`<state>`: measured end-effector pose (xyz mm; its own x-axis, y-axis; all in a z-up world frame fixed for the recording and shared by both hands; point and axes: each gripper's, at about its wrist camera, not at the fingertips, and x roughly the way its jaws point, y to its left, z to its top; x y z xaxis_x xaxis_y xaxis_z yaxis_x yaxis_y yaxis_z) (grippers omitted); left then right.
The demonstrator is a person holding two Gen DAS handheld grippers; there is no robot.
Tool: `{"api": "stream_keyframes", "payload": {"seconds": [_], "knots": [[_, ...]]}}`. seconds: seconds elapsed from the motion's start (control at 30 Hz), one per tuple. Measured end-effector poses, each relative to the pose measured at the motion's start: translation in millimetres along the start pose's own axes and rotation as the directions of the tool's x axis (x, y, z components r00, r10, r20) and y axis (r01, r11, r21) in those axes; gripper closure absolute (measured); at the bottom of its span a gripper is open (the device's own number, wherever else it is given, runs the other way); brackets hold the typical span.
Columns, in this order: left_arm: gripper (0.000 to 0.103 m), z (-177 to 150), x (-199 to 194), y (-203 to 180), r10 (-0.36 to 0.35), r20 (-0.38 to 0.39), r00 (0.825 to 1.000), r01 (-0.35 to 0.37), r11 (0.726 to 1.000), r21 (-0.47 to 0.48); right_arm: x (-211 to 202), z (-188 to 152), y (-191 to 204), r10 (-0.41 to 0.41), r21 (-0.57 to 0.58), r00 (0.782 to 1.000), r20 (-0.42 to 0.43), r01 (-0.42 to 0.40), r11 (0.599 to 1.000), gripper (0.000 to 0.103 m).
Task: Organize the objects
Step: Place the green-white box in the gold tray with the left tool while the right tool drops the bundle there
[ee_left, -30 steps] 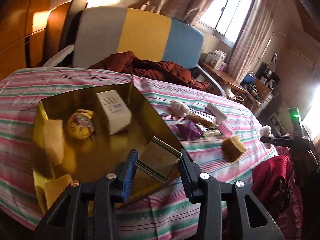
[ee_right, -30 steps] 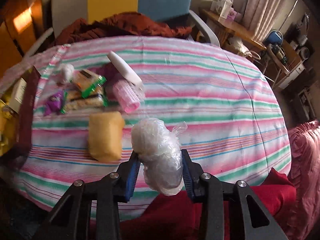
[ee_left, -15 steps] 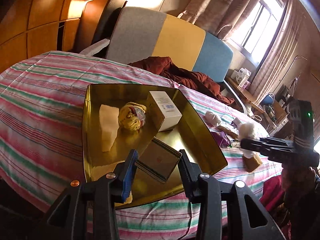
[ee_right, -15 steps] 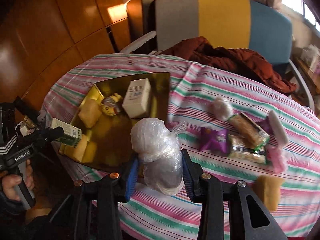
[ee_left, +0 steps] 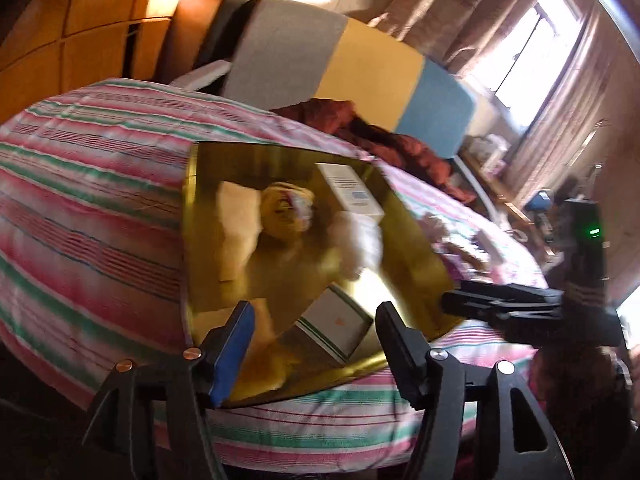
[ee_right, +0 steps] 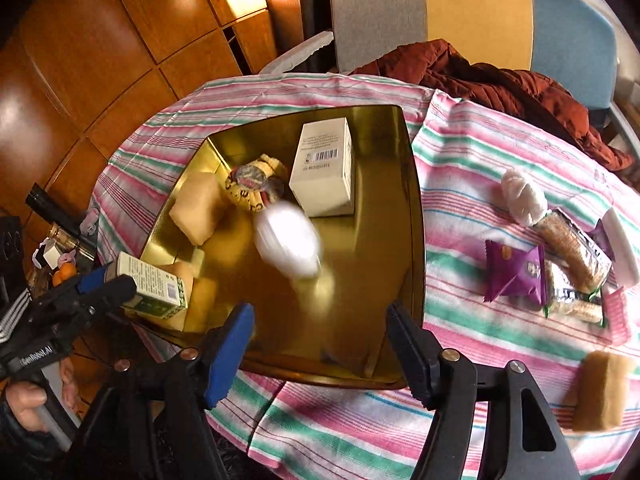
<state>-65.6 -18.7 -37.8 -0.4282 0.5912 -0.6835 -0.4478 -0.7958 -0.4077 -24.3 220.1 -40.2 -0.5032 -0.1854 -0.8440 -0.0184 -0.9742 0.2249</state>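
With both jaws just spread, box (ee_left: 334, 326) and bag (ee_right: 290, 240) drop into the tray (ee_right: 400, 208); next, fetch the snacks (ee_right: 516, 276) near the tabletop's far edge.

- The cloth (ee_right: 460, 168) on my table is striped pink, white and green.
- My tray (ee_right: 400, 208) is shiny gold.
- The tall box (ee_right: 324, 168) in it is white with a black barcode.
- The small box (ee_right: 154, 286) is cream with green bands.
- The bag (ee_right: 290, 242) is a white blur.
- The snack packet (ee_right: 516, 276) is purple.
- The sponge (ee_right: 600, 388) is yellow-tan.
- The chair back (ee_right: 472, 8) is grey, yellow and blue.
- The jacket (ee_right: 500, 76) is rust red.
- My gripper pads (ee_right: 228, 352) are blue on black.
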Motion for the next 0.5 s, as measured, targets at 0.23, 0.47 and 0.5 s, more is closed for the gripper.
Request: {"api": "stream_keyframes", "payload": {"seconds": [0.23, 0.47, 0.5], "knots": [[0.036, -7.6, 21.9, -23.9, -0.023, -0.046, 0.999, 0.025, 0.999, 0.042, 0.0, -14.3, -0.3, -0.01, 0.03, 1.0, 0.007, 0.01, 1.0, 0.028], [0.036, -1.6, 13.7, -5.5, 0.069, -0.015, 0.997, -0.07, 0.997, -0.022, -7.8, -21.1, -4.2, -0.013, 0.043, 0.999, 0.03, 0.011, 0.999, 0.025], [0.036, -0.1, 9.8, -4.3, 0.107, 0.001, 0.994, -0.107, 0.994, -0.024, -8.7, -21.3, -3.7, -0.011, 0.043, 0.999, 0.036, 0.01, 0.999, 0.025]]}}
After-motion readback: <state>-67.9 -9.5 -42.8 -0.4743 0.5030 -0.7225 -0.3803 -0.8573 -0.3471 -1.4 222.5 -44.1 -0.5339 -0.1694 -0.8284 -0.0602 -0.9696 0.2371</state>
